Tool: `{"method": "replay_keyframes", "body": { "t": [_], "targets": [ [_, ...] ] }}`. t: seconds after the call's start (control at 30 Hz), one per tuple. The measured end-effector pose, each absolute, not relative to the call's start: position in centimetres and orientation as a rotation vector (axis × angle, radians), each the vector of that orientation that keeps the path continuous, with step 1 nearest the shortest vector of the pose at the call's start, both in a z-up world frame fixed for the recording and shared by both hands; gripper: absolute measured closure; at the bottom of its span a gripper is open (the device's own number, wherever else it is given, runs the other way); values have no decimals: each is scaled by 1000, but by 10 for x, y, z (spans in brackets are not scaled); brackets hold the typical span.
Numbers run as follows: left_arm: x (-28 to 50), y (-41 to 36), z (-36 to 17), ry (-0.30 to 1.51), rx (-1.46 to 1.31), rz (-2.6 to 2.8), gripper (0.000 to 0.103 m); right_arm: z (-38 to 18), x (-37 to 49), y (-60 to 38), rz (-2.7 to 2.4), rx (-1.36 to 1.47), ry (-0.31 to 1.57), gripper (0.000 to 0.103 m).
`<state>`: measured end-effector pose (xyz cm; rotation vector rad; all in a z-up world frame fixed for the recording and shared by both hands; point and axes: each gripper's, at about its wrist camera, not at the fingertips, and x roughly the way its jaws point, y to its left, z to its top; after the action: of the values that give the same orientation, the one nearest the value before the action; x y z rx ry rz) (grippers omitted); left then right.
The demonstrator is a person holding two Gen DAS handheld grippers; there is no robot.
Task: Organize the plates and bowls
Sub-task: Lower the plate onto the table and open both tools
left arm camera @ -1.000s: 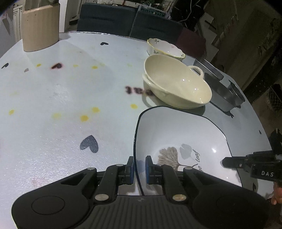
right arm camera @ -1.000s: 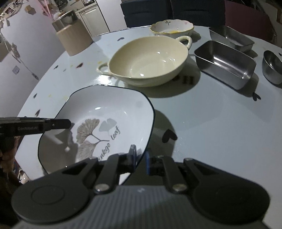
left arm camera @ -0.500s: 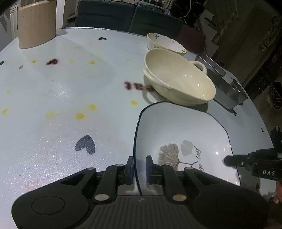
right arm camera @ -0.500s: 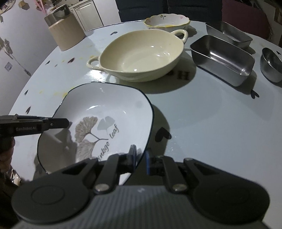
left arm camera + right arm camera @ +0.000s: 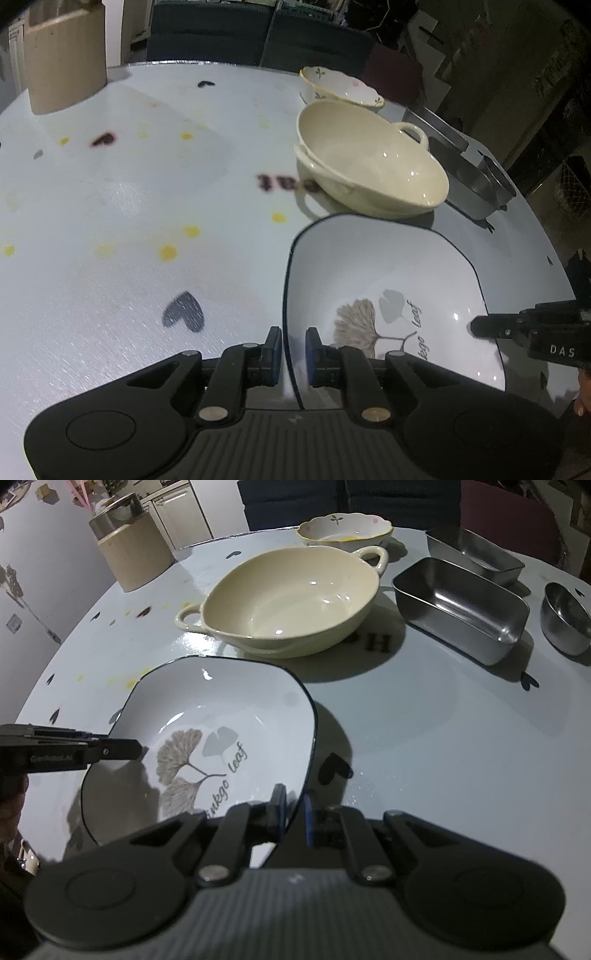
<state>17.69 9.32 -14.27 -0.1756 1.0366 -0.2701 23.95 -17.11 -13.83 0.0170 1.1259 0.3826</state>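
Now closer to cream bowl [image 5: 373, 166], upper right: ginkgo plate [image 5: 388, 295] at lower centre, opposite rims clamped by left gripper [image 5: 293, 350] and right gripper [image 5: 293, 812]; stacking apparently imminent.

Left hand-held gripper [image 5: 293, 345]: matte black body, ribbed housing, blue pads [image 5: 275, 349], brass-coloured pivot screws. Right hand-held gripper [image 5: 294, 814]: same build, white "DAS" lettering on its side.
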Motion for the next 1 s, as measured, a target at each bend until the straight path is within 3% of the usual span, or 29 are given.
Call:
{"method": "replay_keyframes", "body": {
  "t": [0.4,0.47,0.5,0.6,0.63,0.7,0.83,1.0],
  "targets": [
    [177,96,-137,1050,-195,-260,86,-140,240,-175,389,34,1119,90],
    [176,95,-135,1050,-197,-261,73,-141,240,-176,396,42,1115,87],
    [175,94,-133,1049,-198,-259,61,-142,240,-177,401,50,1114,86],
    [171,91,-128,1037,-203,-253,36,-140,238,-177,425,52,1112,72],
    [170,91,-126,1031,-205,-249,26,-138,237,-177,438,52,1103,61],
    [169,90,-118,1007,-215,-238,17,-131,234,-177,453,54,1073,48],
    [168,88,-99,948,-239,-219,7,-111,231,-180,463,54,990,35],
    [173,82,-70,867,-271,-213,1,-85,235,-191,454,83,881,7]
  ]
}}
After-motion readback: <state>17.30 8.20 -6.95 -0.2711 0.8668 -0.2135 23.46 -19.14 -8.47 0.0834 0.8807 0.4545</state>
